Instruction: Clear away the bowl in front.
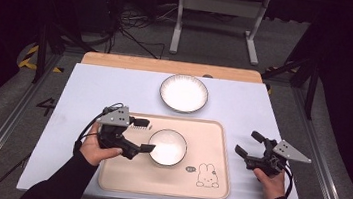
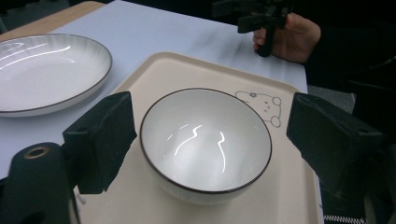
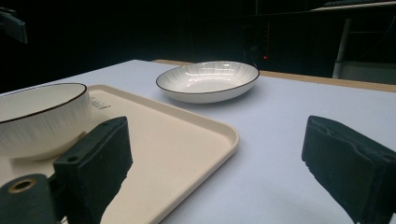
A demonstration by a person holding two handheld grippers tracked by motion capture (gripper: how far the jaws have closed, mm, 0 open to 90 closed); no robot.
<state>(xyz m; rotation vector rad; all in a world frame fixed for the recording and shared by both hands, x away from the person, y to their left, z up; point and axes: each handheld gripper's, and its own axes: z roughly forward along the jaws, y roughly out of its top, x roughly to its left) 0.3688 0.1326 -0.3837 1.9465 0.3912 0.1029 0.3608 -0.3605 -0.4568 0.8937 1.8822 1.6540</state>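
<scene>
Our left gripper stands released, jaws flanking but clear of the bowl: glossy white, round, dark-rimmed, on the beige rabbit-printed tray. Our right gripper gapes empty beside the tray. Beyond sits a ribbed white plate on the pale table.

White ribbed plate on pale table beyond tray; rabbit drawing at tray's near corner.

dark room, grey floor, white metal frame behind
</scene>
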